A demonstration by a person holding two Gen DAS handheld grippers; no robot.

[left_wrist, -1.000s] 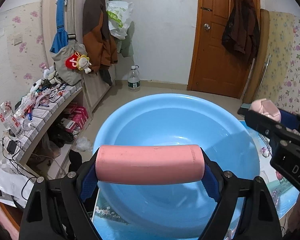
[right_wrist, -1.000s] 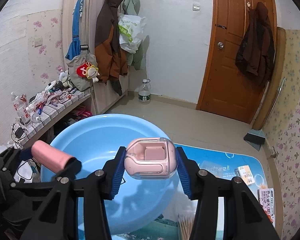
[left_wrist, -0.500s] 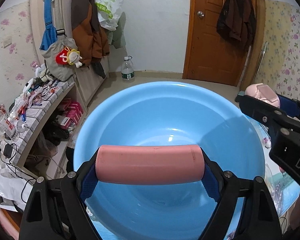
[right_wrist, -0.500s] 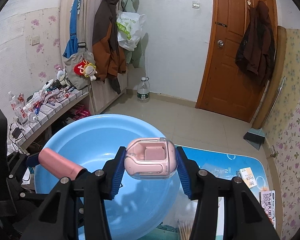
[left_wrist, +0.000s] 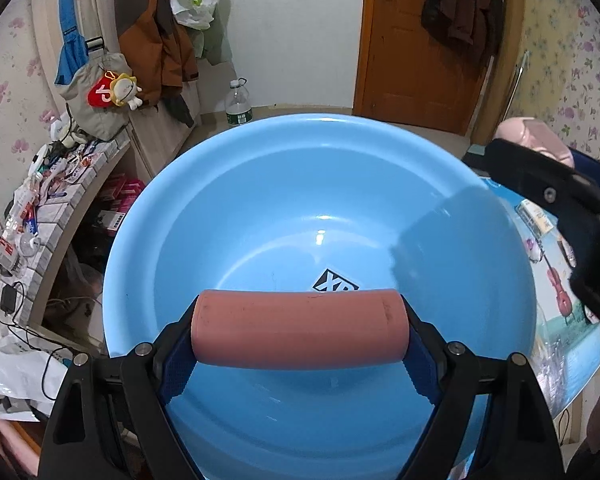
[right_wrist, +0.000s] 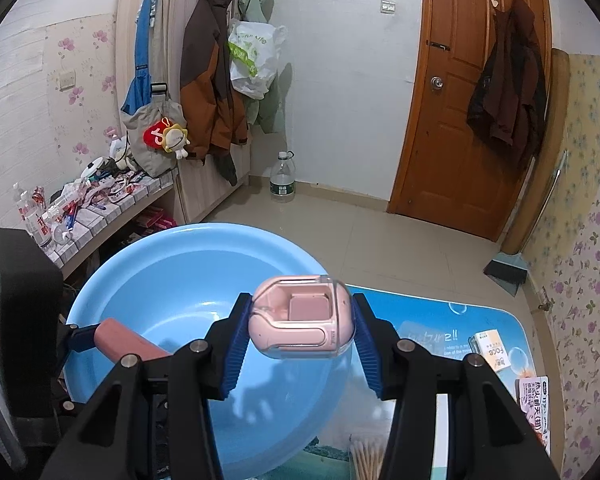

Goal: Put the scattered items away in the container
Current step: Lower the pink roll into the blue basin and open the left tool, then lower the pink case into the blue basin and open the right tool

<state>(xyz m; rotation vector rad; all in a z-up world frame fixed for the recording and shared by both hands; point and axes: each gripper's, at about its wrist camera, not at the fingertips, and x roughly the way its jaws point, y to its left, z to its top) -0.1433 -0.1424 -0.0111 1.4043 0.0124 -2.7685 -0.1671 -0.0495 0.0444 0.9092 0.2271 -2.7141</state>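
My left gripper (left_wrist: pixel 298 334) is shut on a pink cylinder (left_wrist: pixel 298 330), held crosswise over the inside of a big light-blue basin (left_wrist: pixel 260 208). The basin holds nothing; a logo shows on its bottom. My right gripper (right_wrist: pixel 300 330) is shut on a pink earbud case with a clear lid (right_wrist: pixel 302 326), held above the basin's right rim (right_wrist: pixel 204 230). In the right wrist view the cylinder (right_wrist: pixel 128 342) shows low at the left over the basin. In the left wrist view the case (left_wrist: pixel 532 140) shows at the right edge.
The basin stands on a table with a blue printed mat (right_wrist: pixel 440 320). On the mat lie small boxes (right_wrist: pixel 490 350) at the right and a bundle of cotton swabs (right_wrist: pixel 366 460) near the front. A cluttered shelf (right_wrist: pixel 100 200) runs along the left wall.
My left gripper has tilted down and moved over the basin, so the basin's bottom and logo now show. My right gripper has shifted slightly left toward the basin, still holding the case.
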